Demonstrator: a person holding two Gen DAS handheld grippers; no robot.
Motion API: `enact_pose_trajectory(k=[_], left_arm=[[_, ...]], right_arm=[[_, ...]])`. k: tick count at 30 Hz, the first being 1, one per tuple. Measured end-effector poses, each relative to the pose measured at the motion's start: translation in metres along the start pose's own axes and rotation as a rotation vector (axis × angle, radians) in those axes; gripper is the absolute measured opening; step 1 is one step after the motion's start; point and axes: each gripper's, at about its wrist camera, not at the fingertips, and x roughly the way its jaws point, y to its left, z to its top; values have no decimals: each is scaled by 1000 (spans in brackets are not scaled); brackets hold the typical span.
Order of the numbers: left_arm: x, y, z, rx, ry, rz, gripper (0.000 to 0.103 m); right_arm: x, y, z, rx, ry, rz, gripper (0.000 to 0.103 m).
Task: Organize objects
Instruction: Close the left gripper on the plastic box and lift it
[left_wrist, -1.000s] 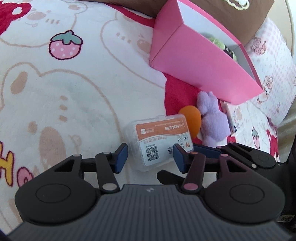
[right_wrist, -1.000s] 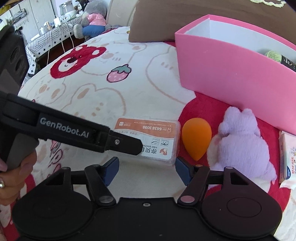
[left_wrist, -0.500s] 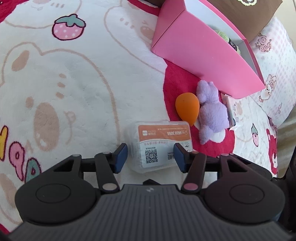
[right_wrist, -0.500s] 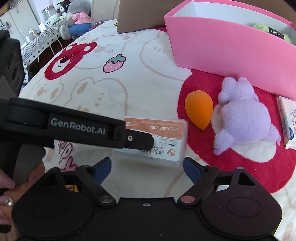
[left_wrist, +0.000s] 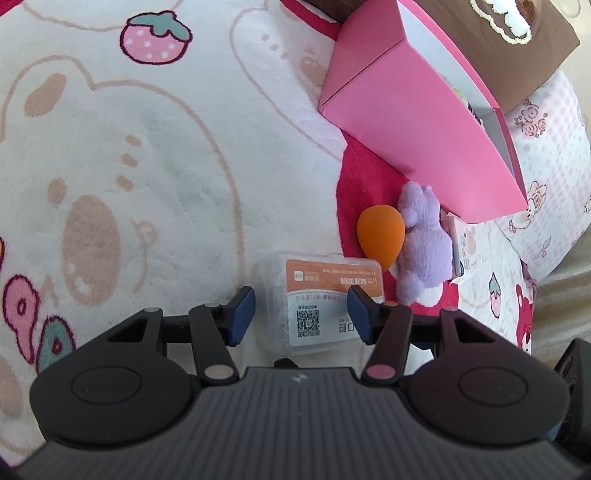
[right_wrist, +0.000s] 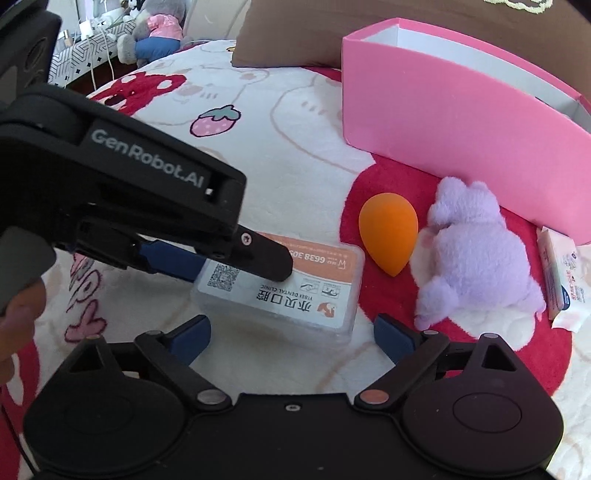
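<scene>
Bed scene, two handheld claws over a cartoon-print blanket (left_wrist: 155, 192). The left claw (left_wrist: 301, 314) is open, its blue pads straddling the near end of a clear floss case (left_wrist: 321, 299) that lies flat; nothing is gripped. The right claw (right_wrist: 291, 334) hangs open just short of the same case. An orange sponge (right_wrist: 388, 236) and purple plush (right_wrist: 476, 251) lie beside it, before a pink box (right_wrist: 461, 114). This looks like the grasp step: next, probably close the left pads on the case and lift it toward the box.

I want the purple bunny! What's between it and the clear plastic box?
The orange egg-shaped sponge lies between the clear box and the purple plush bunny, clearest in the right wrist view.
</scene>
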Motion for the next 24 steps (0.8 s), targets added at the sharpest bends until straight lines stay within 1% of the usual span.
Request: enact_pose_trajectory(k=[3, 4, 9, 11, 14, 15, 18, 20, 24], left_arm=[[-1, -3, -1, 20, -1, 6, 54], [-1, -3, -1, 24, -3, 10, 54], [-1, -6, -3, 34, -14, 21, 55], [0, -9, -5, 52, -22, 27, 56], [0, -10, -5, 54, -25, 26, 56], [0, -10, -5, 57, -27, 25, 56], [-2, -15, -5, 85, -25, 41, 57], [-5, -20, -7, 109, -23, 59, 57], [-9, -32, -13, 163, -26, 103, 59]], right_arm=[[-4, -1, 4, 0, -19, 44, 92], [-4, -1, 5, -4, -18, 56, 93], [3, 3, 5, -19, -12, 38, 94], [4, 0, 4, 5, -13, 52, 94], [8, -9, 3, 80, -1, 89, 95], [8, -10, 3, 84, -6, 94, 94], [5, -5, 1, 29, -12, 86, 92], [1, -7, -1, 26, -18, 98, 89], [-3, -5, -2, 20, -18, 98, 88]])
